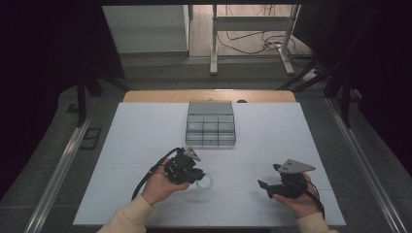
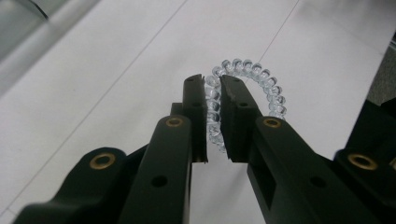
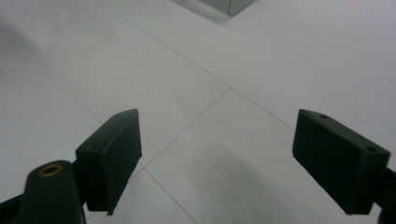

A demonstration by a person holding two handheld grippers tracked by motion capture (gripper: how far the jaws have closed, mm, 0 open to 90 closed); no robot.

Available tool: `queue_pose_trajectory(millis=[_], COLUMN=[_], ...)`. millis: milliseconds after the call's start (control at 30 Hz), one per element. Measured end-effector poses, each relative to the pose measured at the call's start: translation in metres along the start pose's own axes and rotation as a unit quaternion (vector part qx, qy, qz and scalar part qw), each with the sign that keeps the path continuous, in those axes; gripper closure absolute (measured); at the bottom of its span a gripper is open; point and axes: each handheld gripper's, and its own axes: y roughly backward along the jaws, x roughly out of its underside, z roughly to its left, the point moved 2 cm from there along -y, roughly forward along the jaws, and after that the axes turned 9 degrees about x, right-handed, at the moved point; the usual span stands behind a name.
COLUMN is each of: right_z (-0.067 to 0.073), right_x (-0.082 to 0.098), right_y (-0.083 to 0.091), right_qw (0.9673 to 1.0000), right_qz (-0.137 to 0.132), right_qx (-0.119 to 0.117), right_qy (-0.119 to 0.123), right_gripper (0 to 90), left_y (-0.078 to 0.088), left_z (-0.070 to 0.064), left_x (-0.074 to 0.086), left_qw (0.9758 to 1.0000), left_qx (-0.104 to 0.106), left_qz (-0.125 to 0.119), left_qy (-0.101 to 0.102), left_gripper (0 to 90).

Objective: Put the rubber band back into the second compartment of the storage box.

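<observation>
A clear spiral hair tie [image 2: 252, 88] lies on the white table, a ring of glassy coils. My left gripper [image 2: 213, 116] is shut on its near side, the coils pinched between the two black jaws. In the high view the same hair tie [image 1: 208, 182] shows just right of the left gripper [image 1: 194, 175], near the table's front middle. My right gripper [image 1: 265, 188] hovers at the front right, held in a hand, jaws wide apart. In the right gripper view that gripper [image 3: 217, 158] is open over bare white tabletop with nothing between the fingers.
A grey compartmented organiser box [image 1: 211, 124] stands at the middle back of the white table [image 1: 145, 136]. Beyond the table are desk legs and cables on the floor. Metal rails run along both sides.
</observation>
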Motion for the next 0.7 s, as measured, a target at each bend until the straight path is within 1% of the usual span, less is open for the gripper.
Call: queue_pose_trajectory(millis=[167,367,500,600,700], right_z=[0.0,0.0,0.0,-0.001,0.0], right_x=[0.0,0.0,0.0,0.0,0.0], right_y=[0.0,0.001,0.0,0.001,0.002], right_qw=[1.0,1.0,1.0,1.0,1.0], right_qz=[0.0,-0.001,-0.004,-0.004,-0.006], right_qx=[0.0,0.001,0.0,0.0,-0.003], right_qy=[0.001,-0.002,-0.006,-0.006,-0.005], right_gripper=[16.0,16.0,16.0,16.0,16.0], left_y=[0.009,0.013,0.013,0.015,0.015], left_z=[-0.005,-0.008,-0.008,-0.008,-0.007], left_x=[-0.003,-0.004,-0.004,-0.004,-0.006], left_qw=[0.9999,0.9998,0.9998,0.9997,0.9998], left_qx=[0.0,0.001,0.0,0.002,0.004], left_qz=[-0.011,-0.016,-0.018,-0.022,-0.021], left_qy=[-0.007,-0.011,-0.007,-0.004,0.0], left_gripper=[81.8,81.8,81.8,81.8,81.8])
